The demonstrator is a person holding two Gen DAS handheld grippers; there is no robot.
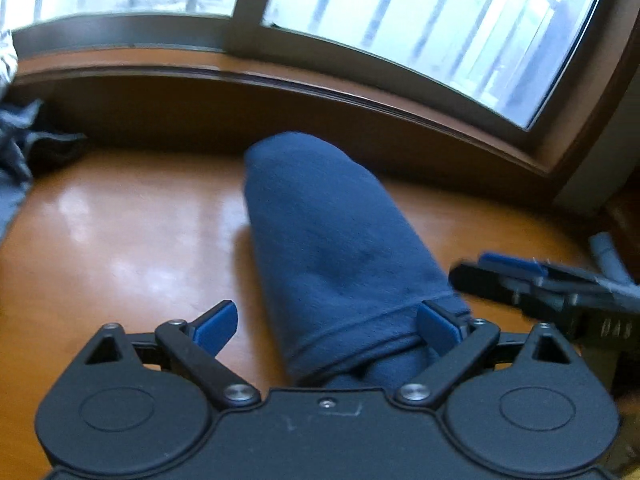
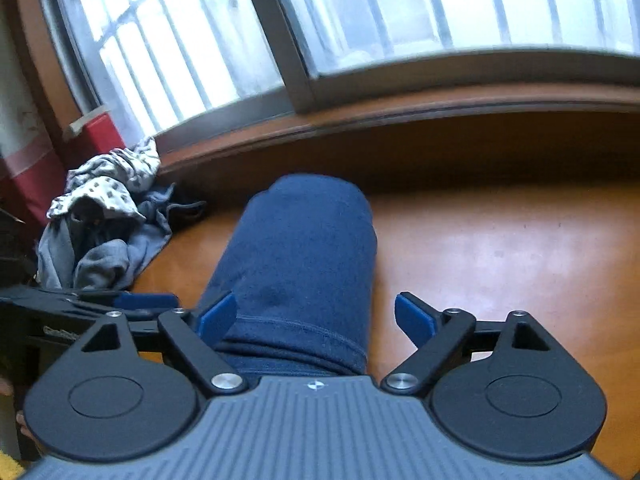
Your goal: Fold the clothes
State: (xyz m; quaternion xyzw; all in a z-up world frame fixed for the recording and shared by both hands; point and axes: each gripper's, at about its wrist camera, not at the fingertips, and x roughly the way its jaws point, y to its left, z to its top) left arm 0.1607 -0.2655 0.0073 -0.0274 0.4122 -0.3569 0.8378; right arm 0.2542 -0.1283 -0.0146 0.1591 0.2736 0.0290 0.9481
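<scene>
We see a dark blue folded garment (image 1: 320, 248) lying on the orange-brown wooden worktop (image 1: 120, 220), stretched lengthwise from just in front of both grippers toward the window sill (image 1: 280, 80). Its near end shows a stitched hem with layers stacked beneath it.

Left gripper (image 1: 326, 326): jaws stand wide apart. The right-hand pad sits against the near right corner of the garment at the hem; whether it touches the cloth we cannot tell. The left-hand pad is over bare wood, clear of the cloth. Nothing is pinched.

Right gripper (image 2: 316, 318): jaws also spread wide, with no grip. The left-hand pad lies at the left edge of the garment near the hem; the right-hand pad hangs over bare worktop, apart from the cloth.

Each gripper shows at the edge of the other's view, so the two sit side by side at the garment's near end.

A heap of other clothes (image 2: 104, 216), grey and white patterned, lies at the left by the sill. Both views are slightly blurred.
</scene>
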